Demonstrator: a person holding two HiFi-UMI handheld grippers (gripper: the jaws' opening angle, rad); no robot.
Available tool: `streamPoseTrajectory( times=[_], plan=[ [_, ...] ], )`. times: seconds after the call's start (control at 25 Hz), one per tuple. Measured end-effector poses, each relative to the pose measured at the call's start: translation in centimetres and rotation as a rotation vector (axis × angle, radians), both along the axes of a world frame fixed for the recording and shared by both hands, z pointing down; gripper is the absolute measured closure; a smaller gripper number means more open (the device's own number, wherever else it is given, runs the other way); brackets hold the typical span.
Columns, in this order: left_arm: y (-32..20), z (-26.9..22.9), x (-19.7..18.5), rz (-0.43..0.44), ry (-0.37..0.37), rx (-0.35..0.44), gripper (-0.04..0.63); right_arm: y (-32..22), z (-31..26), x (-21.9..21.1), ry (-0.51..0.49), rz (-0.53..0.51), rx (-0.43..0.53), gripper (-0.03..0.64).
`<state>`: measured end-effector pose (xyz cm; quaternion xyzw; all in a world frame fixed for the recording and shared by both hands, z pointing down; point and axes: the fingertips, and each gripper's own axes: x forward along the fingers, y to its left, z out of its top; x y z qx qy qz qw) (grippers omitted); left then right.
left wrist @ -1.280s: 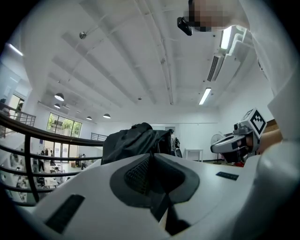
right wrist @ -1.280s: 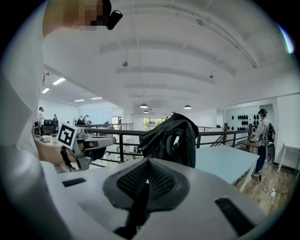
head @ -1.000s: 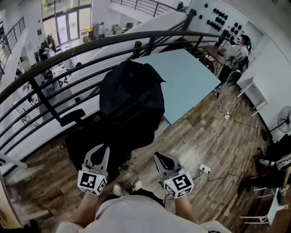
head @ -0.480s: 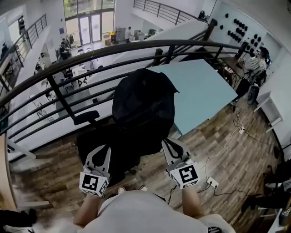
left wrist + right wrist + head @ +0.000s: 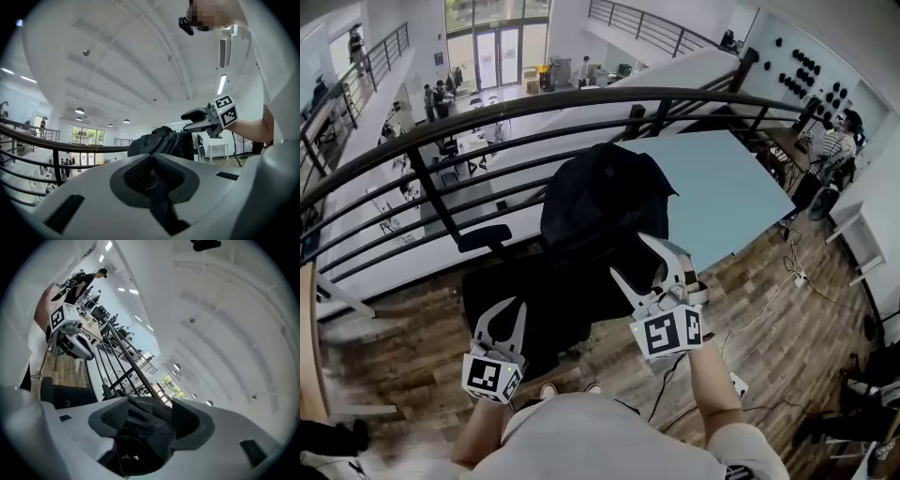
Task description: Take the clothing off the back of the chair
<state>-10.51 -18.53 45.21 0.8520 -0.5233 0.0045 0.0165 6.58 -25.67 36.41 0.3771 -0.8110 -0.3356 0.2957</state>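
Head view: black jacket [image 5: 605, 202] is draped over the chair [image 5: 502, 291] back by the railing [image 5: 581, 98], with the right gripper [image 5: 630, 255] raised in front of it. Left gripper view: left gripper [image 5: 152, 176] is clamped together, nothing in it. Right gripper view: jaws have just been opening, jacket fabric shows in the gap, not pinched.

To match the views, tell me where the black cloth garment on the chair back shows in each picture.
Head view: black cloth garment at centre.
Left gripper view: garment just right of centre.
Right gripper view: garment low centre, dark folds.
Shared landmark: curved black metal railing, behind it in all three.
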Motion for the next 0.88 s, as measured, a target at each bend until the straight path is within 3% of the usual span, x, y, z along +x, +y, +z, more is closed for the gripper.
streamPoseTrajectory(
  times=[0.2, 0.52, 0.72, 0.88],
  plan=[
    [0.8, 0.4, -0.9, -0.016, 0.007, -0.018, 0.552, -1.0, 1.1, -2.2, 0.093, -0.047, -0.020, 0.271],
    [2.6, 1.0, -3.1, -0.066, 0.017, -0.037, 0.552, -5.1, 7.7, -1.9, 0.436, -0.030, -0.042, 0.110],
    [2.9, 1.3, -3.8, -0.078, 0.027, -0.043, 0.552, -7.3, 10.8, -1.7, 0.570, 0.003, -0.069, 0.081],
    [2.9, 1.5, -4.4, -0.086, 0.031, -0.048, 0.552, -9.4, 10.7, -2.1, 0.586, 0.046, -0.060, 0.080]
  ],
)
